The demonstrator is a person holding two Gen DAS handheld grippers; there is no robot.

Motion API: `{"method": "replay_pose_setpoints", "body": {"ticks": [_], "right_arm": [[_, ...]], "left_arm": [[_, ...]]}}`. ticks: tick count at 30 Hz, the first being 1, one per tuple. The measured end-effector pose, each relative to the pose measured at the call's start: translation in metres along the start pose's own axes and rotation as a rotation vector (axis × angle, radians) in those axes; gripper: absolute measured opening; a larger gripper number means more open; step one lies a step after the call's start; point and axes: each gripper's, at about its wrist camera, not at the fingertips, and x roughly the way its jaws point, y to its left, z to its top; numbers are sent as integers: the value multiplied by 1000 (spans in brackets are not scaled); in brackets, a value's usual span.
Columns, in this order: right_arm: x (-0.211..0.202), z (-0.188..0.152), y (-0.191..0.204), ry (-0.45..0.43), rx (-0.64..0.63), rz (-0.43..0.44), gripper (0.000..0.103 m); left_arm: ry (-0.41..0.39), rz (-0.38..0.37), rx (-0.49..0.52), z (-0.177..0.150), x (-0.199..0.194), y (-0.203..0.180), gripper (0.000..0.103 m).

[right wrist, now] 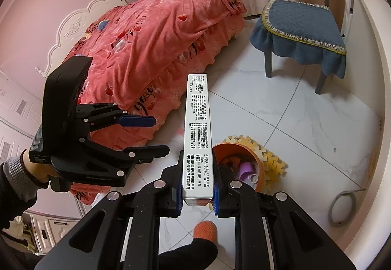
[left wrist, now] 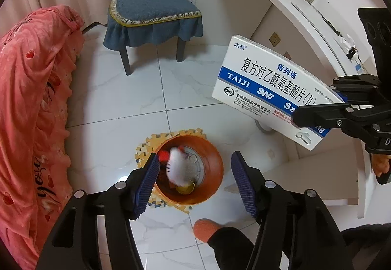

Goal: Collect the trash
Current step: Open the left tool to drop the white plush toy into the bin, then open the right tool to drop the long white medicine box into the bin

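Black two-finger grippers, left (left wrist: pixel 193 184) and right (right wrist: pixel 197 199): angular struts, round silver screw heads, ribbed blue pads (left wrist: pixel 146 184). Grey knit cuff (right wrist: pixel 14 169) under dark sleeve. Black trouser leg (left wrist: pixel 232 243), fuzzy orange slipper (left wrist: pixel 205 228).

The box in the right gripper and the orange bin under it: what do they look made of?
Box: thin printed cardboard with a slightly glossy coat, judging by its crisp folded edges and flat printed faces. Bin: probably smooth moulded plastic, going by its even orange wall and soft sheen, though coated metal cannot be ruled out.
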Motion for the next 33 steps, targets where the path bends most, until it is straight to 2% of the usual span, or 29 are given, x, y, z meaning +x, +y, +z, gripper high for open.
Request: {"method": "replay_pose_setpoints", "body": {"ticks": [13, 30, 33], "right_arm": [[5, 6, 12, 14, -52, 10, 18], [37, 13, 30, 58, -90, 30, 18], [41, 13, 28, 62, -82, 25, 21]], "left_arm": [[-26, 31, -18, -10, -25, 4, 62], [-11, 54, -84, -29, -27, 24, 62], [-6, 52, -92, -33, -26, 28, 62]]}}
